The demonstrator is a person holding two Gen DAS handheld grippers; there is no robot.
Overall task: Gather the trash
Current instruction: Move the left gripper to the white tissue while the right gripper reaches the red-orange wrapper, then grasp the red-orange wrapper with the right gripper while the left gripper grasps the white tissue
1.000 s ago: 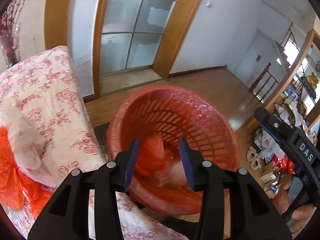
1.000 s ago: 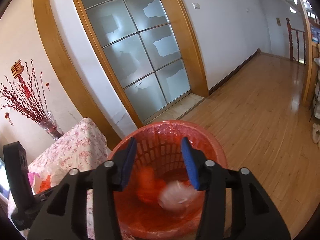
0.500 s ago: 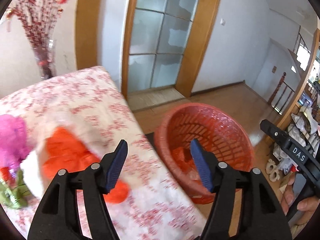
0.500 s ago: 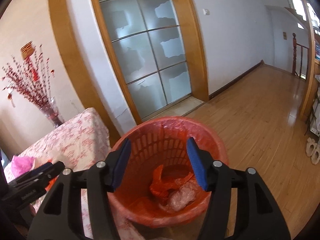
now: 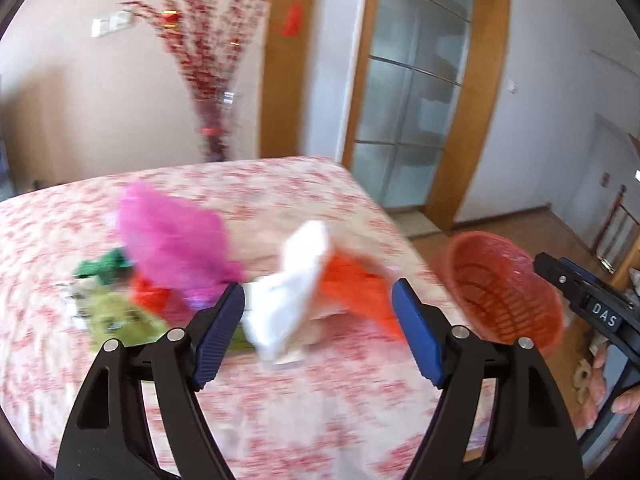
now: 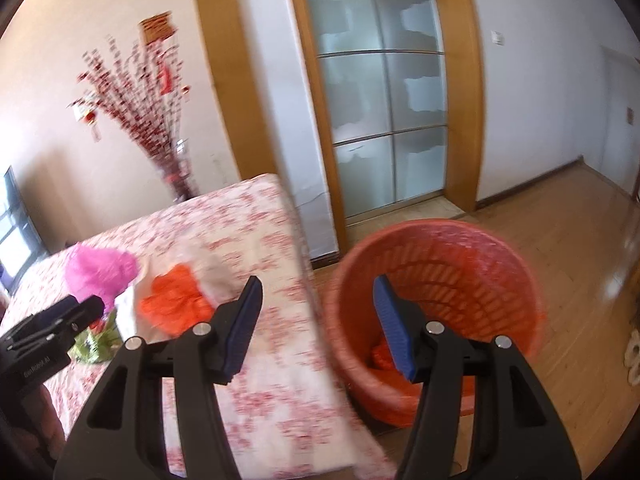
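A pile of trash lies on the floral tablecloth (image 5: pixel 280 392): a white bag (image 5: pixel 292 292), an orange bag (image 5: pixel 356 292), a pink bag (image 5: pixel 172 240) and green wrappers (image 5: pixel 116 316). My left gripper (image 5: pixel 318 332) is open and empty, just in front of the white and orange bags. The red slatted basket (image 6: pixel 436 284) stands on the floor beside the table, with orange trash inside. My right gripper (image 6: pixel 316 328) is open and empty, over the table edge and the basket. The orange bag (image 6: pixel 176 300) and pink bag (image 6: pixel 100 272) also show in the right wrist view.
A vase of red branches (image 5: pixel 212 80) stands at the table's far edge. A glass door (image 6: pixel 384 112) in a wooden frame is behind the basket. Wooden floor (image 6: pixel 580 240) spreads to the right, with slippers (image 6: pixel 634 356) at the far right.
Both grippers have swung left, away from the basket towards the table. The left gripper now faces the trash pile and has opened wider. The right gripper also opened wider.
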